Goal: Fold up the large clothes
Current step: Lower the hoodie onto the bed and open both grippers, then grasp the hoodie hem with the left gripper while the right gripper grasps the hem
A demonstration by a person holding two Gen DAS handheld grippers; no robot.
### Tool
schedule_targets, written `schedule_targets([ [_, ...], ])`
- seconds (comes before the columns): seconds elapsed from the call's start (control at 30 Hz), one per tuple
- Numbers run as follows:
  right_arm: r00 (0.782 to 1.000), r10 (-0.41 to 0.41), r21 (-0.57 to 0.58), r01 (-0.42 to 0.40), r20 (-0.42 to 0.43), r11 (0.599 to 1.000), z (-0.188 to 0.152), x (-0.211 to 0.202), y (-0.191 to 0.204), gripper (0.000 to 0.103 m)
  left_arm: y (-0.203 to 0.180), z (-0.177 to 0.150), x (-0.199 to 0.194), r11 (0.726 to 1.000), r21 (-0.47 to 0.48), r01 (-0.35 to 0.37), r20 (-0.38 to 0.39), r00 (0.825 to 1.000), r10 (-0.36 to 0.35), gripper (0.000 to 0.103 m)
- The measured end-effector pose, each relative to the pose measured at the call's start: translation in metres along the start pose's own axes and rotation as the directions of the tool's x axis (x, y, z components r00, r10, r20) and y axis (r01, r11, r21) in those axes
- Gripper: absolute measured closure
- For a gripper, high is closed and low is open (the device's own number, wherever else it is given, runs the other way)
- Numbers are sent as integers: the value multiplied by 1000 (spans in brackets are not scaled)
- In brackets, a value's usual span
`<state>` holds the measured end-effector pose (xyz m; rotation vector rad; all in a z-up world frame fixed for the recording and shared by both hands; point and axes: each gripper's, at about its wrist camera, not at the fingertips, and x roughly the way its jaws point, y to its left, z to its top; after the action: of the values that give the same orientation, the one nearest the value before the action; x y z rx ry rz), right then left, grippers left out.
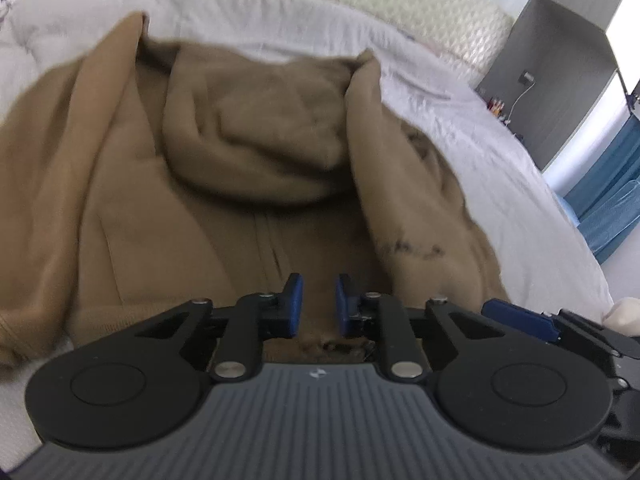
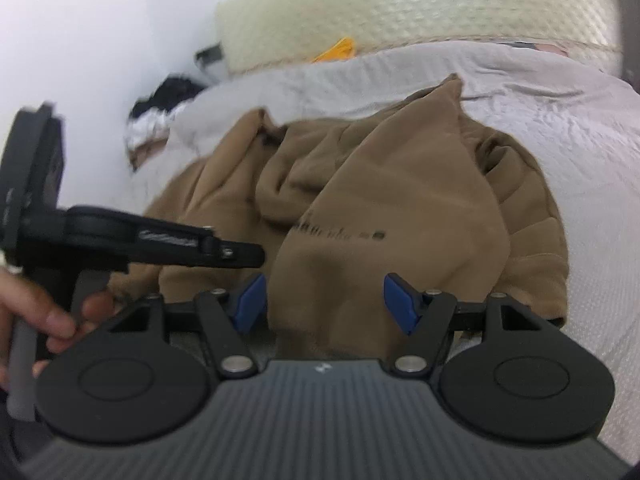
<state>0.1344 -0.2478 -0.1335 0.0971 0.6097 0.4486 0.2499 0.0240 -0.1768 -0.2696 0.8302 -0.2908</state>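
Left wrist view: the left tongs (image 1: pixel 319 305) stood nearly closed at lower centre, a narrow gap above the brown hoodie (image 1: pixel 248 184) on the bed (image 1: pixel 500 152), gripping nothing visible. The right tongs (image 2: pixel 324 303) gaped wide over its hem, empty.

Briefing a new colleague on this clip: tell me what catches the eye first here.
A crumpled brown hoodie fills the middle of a bed covered by a pale sheet, its hood bunched on top. The left gripper sits low over the hoodie's near hem with its blue pads close together; the right gripper stands open above the hoodie's near edge. A cream headboard runs along the back.
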Motion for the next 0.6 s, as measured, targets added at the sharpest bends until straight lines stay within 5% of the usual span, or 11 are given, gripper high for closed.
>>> schedule_targets([
  [0.27, 993, -33, -66, 26, -109, 997, -12, 21, 8, 35, 25, -19, 23, 998, -59, -19, -103, 995, 13, 91],
  [0.37, 986, -71, -83, 59, -152, 995, -15, 29, 8, 19, 30, -19, 24, 996, -79, -28, -111, 994, 19, 91],
  [0.6, 959, -113, -59, 101, -259, 993, -22, 53, 0, 13, 25, -23, 21, 996, -67, -58, -94, 994, 52, 91],
])
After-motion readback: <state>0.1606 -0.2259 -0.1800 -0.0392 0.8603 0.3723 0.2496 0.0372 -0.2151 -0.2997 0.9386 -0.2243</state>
